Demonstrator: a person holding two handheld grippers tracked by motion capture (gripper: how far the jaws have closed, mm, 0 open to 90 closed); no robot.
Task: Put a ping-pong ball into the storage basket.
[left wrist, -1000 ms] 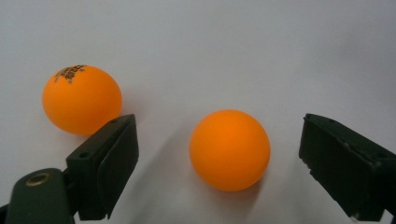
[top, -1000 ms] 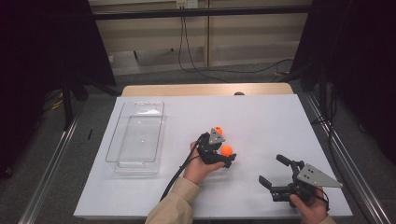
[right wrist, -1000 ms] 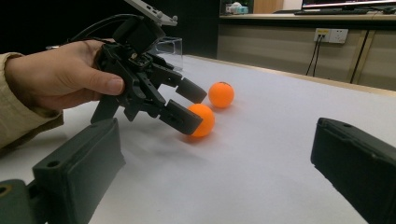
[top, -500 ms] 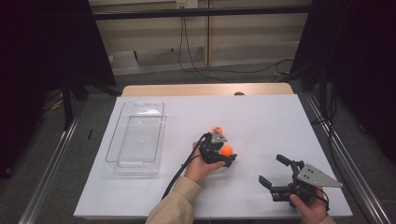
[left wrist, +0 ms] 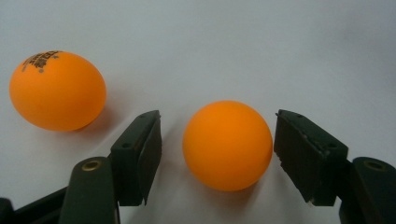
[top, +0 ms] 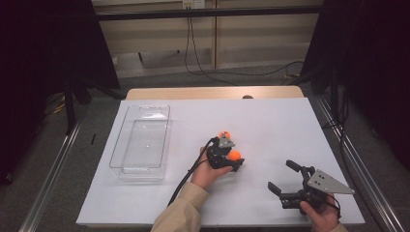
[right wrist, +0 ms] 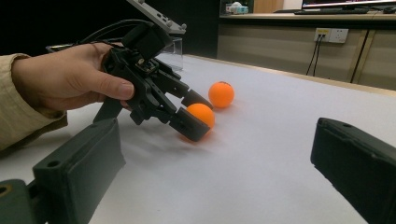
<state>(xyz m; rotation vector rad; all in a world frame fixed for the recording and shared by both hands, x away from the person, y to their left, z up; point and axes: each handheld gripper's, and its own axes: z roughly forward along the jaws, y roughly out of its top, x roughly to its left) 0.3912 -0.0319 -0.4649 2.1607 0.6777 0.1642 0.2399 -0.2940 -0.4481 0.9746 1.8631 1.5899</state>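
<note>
Left tongs (left wrist: 217, 154), angled down at the table, have been closing around an orange ball (left wrist: 227, 145).

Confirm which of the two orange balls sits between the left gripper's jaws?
The plain orange ball, between the closing jaws of the left gripper with gaps either side. The printed ball lies outside them, apart.

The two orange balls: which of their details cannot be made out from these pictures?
- Printed text on the far ball, left gripper view: too small and partly curved away to read.
- Near ball, high view: partly covered by the left gripper; contact with the jaws cannot be judged there.
- Near ball's underside and back, left gripper view: hidden by the ball itself.
- Near ball, right gripper view: its lower part sits behind a jaw.
</note>
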